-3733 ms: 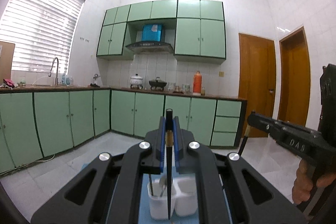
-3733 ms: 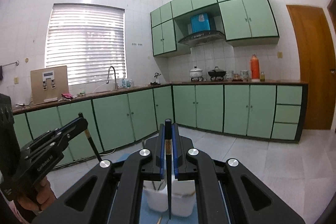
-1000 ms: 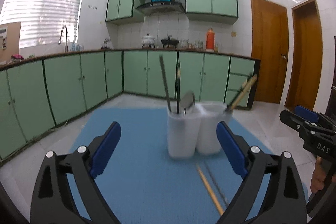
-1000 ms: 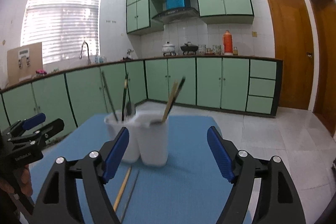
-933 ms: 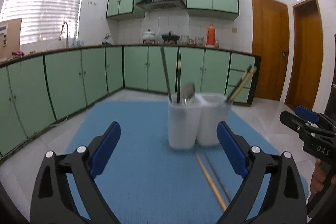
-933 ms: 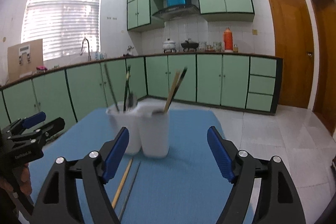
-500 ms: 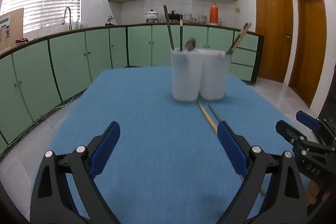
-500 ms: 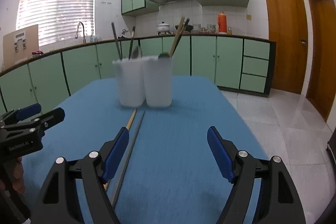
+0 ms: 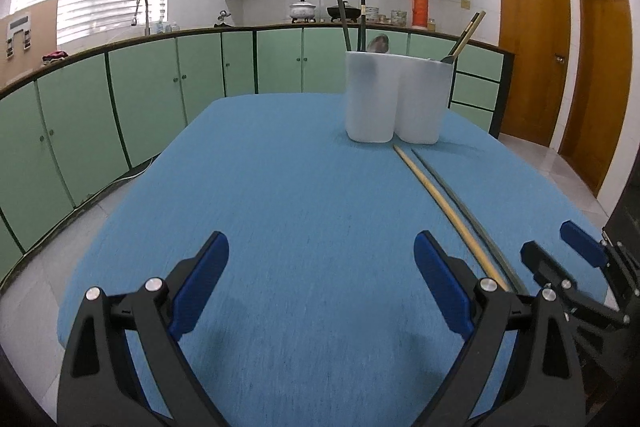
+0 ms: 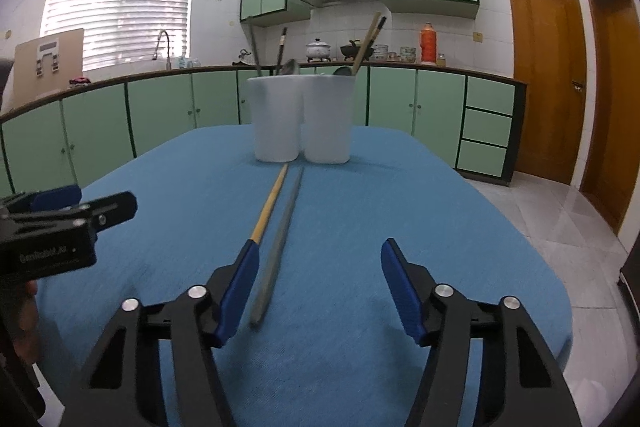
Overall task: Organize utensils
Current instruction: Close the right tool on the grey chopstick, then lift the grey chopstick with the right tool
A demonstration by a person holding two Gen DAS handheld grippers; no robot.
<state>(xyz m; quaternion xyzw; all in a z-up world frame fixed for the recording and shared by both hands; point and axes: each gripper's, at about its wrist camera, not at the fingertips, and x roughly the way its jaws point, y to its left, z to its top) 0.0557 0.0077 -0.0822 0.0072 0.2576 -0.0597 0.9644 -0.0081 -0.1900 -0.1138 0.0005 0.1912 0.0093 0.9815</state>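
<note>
A white two-compartment holder (image 9: 396, 95) (image 10: 301, 119) stands at the far side of the blue table (image 9: 280, 211). Its left cup holds dark chopsticks and a spoon, its right cup a wooden and a dark chopstick. A wooden chopstick (image 9: 444, 205) (image 10: 270, 201) and a grey one (image 9: 460, 203) (image 10: 282, 231) lie side by side on the cloth in front of the holder. My left gripper (image 9: 320, 281) is open and empty, left of them. My right gripper (image 10: 318, 285) is open and empty, low over their near ends.
Green kitchen cabinets and a counter run along the far wall. Two wooden doors (image 9: 532, 43) are at the right. Tiled floor surrounds the table. Each gripper shows in the other's view, the right one (image 9: 580, 267) and the left one (image 10: 60, 223).
Both grippers held a chopstick over the holder 3.7 s ago and have since opened. They have pulled back and dropped low toward the near table edge, so the holder looks farther.
</note>
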